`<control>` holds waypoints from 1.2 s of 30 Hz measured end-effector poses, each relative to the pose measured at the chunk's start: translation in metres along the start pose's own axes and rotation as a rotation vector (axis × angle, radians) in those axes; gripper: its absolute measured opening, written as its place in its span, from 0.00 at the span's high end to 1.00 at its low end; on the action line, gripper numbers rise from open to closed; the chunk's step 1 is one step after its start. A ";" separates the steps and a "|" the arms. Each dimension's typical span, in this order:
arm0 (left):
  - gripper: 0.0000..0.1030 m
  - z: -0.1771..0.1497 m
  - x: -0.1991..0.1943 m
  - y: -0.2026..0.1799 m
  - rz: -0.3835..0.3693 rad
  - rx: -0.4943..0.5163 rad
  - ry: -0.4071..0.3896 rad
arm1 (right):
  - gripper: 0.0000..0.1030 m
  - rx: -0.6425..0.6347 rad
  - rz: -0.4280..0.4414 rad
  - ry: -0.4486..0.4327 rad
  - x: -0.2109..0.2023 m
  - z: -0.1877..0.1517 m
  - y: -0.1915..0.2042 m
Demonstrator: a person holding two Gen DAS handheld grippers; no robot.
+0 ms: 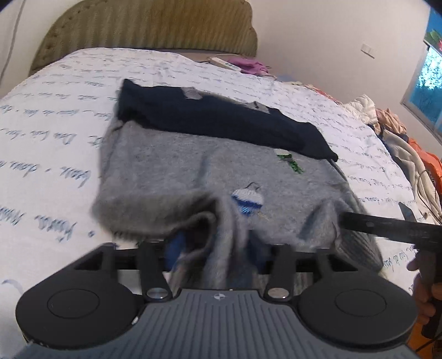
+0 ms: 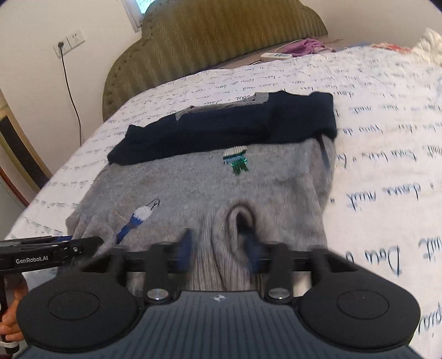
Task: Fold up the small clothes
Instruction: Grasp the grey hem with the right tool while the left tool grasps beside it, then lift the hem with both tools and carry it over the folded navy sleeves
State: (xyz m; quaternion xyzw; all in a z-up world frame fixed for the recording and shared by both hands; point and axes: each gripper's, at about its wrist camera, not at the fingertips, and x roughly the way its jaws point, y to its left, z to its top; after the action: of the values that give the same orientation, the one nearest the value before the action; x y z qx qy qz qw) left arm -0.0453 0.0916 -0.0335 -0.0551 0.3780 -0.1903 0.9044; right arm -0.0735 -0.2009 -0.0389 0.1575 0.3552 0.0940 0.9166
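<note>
A small grey fuzzy sweater (image 1: 171, 165) with a navy top part (image 1: 210, 116) and small embroidered motifs lies on the bed. It also shows in the right wrist view (image 2: 193, 179). My left gripper (image 1: 214, 248) is shut on the sweater's bunched lower hem at its left side. My right gripper (image 2: 221, 245) is shut on the ribbed hem at its right side, and it shows at the right of the left wrist view (image 1: 386, 225). My left gripper shows at the left edge of the right wrist view (image 2: 55, 247). Both hold the hem lifted and folded a little over the body.
The bed has a white cover with blue script (image 1: 55, 116) and an olive padded headboard (image 1: 149, 24). A pile of clothes (image 1: 400, 132) lies at the bed's right side. A power strip (image 2: 276, 56) and purple cloth (image 2: 306, 45) lie near the headboard.
</note>
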 end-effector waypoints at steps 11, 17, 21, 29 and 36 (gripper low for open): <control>0.45 -0.037 -0.024 0.009 -0.053 -0.045 0.022 | 0.30 -0.015 0.030 0.037 -0.026 -0.030 -0.008; 0.89 -0.038 -0.028 0.002 -0.016 -0.006 0.028 | 0.85 0.006 0.036 0.049 -0.017 -0.035 -0.010; 0.90 -0.038 -0.048 -0.010 0.011 0.035 -0.017 | 0.85 -0.045 0.072 0.024 -0.036 -0.037 0.000; 0.90 -0.032 -0.111 -0.023 -0.004 0.093 -0.133 | 0.86 0.000 0.250 -0.069 -0.099 -0.039 0.003; 0.90 -0.017 -0.101 -0.027 0.024 0.091 -0.112 | 0.86 0.033 0.293 -0.118 -0.119 -0.034 0.000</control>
State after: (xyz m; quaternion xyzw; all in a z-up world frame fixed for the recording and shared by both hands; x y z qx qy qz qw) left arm -0.1302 0.1066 0.0280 -0.0198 0.3184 -0.1929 0.9279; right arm -0.1838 -0.2270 0.0115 0.2281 0.2756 0.2116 0.9095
